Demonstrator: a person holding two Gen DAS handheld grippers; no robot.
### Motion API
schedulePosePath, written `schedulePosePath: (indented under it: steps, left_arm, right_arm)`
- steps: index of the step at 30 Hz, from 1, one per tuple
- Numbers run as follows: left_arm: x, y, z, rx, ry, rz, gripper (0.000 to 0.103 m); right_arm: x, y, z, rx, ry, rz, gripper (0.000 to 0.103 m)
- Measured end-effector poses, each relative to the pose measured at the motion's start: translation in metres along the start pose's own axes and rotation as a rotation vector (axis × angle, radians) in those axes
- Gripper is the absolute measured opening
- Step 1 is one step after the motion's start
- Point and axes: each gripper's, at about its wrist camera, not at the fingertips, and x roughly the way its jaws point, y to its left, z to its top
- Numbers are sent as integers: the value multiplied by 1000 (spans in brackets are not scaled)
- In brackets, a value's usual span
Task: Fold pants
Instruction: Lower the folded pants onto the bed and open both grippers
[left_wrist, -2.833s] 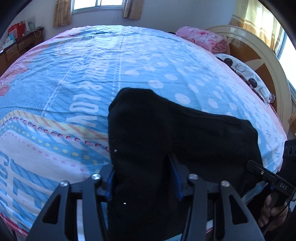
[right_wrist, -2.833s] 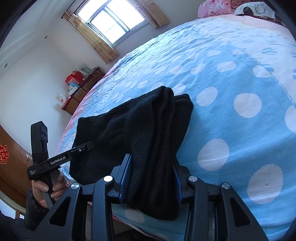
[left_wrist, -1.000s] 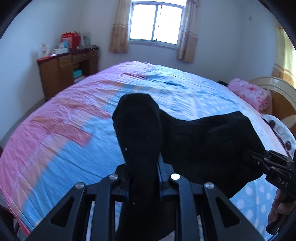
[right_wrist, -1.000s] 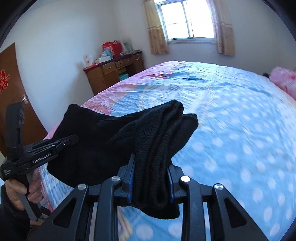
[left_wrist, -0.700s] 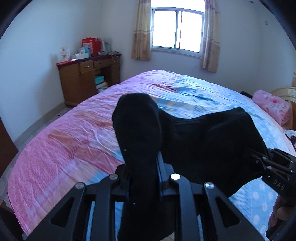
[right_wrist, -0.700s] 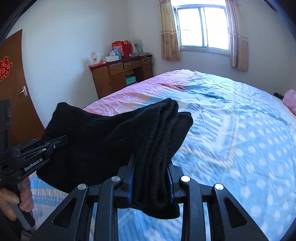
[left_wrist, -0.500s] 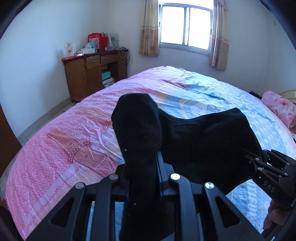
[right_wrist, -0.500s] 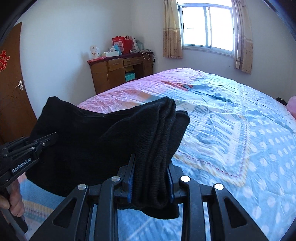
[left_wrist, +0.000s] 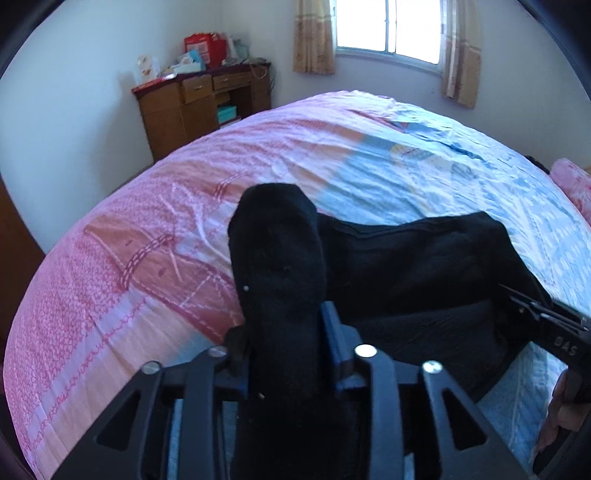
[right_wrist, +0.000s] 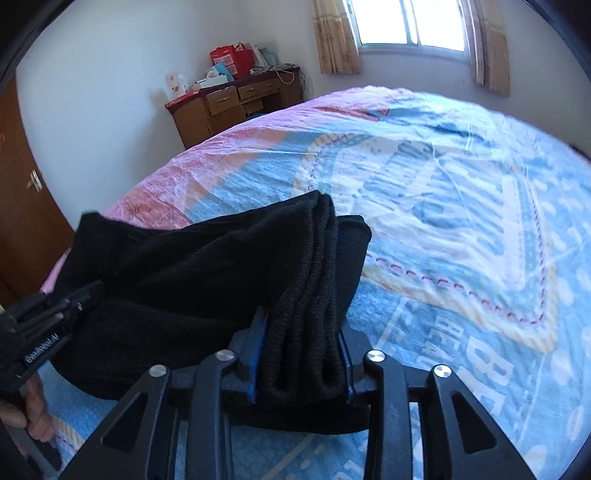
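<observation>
The black folded pants (left_wrist: 406, 266) hang between my two grippers above the bed. My left gripper (left_wrist: 284, 332) is shut on one thick end of the pants, which bulges up between its blue pads. My right gripper (right_wrist: 299, 350) is shut on the other end, a stack of ribbed black layers (right_wrist: 314, 295). The right gripper shows at the right edge of the left wrist view (left_wrist: 546, 325); the left gripper shows at the left edge of the right wrist view (right_wrist: 40, 325). The pants sag slightly between them.
The bed (left_wrist: 332, 155) has a pink and blue printed cover (right_wrist: 461, 206). A wooden dresser (left_wrist: 199, 107) with boxes on top stands by the wall. A curtained window (right_wrist: 410, 26) is behind the bed. A brown door (right_wrist: 22, 206) is at the left.
Both grippers stayed shut on the pants and swung them left along the bed, from the blue dotted part toward the pink end; the view now tilts down closer to the cover.
</observation>
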Motion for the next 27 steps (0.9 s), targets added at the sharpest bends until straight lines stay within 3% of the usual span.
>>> schedulePosePath:
  steps: [2, 4, 5, 7, 9, 13, 14, 15, 16, 19, 23, 27]
  left_arm:
    - [4, 7, 0, -40, 14, 43, 72]
    - [8, 13, -1, -71, 27, 75, 89]
    - [10, 18, -1, -95, 39, 72, 92]
    - [9, 27, -1, -128, 41, 30, 92]
    - [3, 32, -2, -116, 31, 15, 92]
    - [-30, 33, -6, -65, -73, 107, 91]
    - [-40, 27, -7, -31, -113, 123, 90]
    - [-47, 21, -8, -2, -135, 127, 90]
    - [-57, 13, -10, 32, -172, 133, 89]
    - [-74, -8, -15, 80, -250, 130, 89]
    - [-57, -22, -20, 141, -196, 133, 89]
    - [-33, -14, -23, 125, -84, 143, 89]
  right_arm:
    - [6, -21, -2, 105, 21, 70, 54]
    - [7, -42, -6, 218, 14, 190, 56]
    - [6, -50, -8, 262, 2, 237, 56]
    - [3, -58, -11, 313, -15, 282, 56]
    - [-4, -61, -12, 331, -31, 258, 56]
    - [-46, -49, -21, 304, -147, 13, 56]
    - [-57, -37, -23, 246, -183, -43, 51]
    - [-66, -22, -24, 174, -210, -73, 33]
    - [-74, -4, -25, 94, -232, -98, 25]
    - [-79, 32, -27, -18, -240, -106, 21]
    - [-66, 53, -29, -87, -198, -85, 21]
    - [-47, 40, -38, -21, -87, -87, 21]
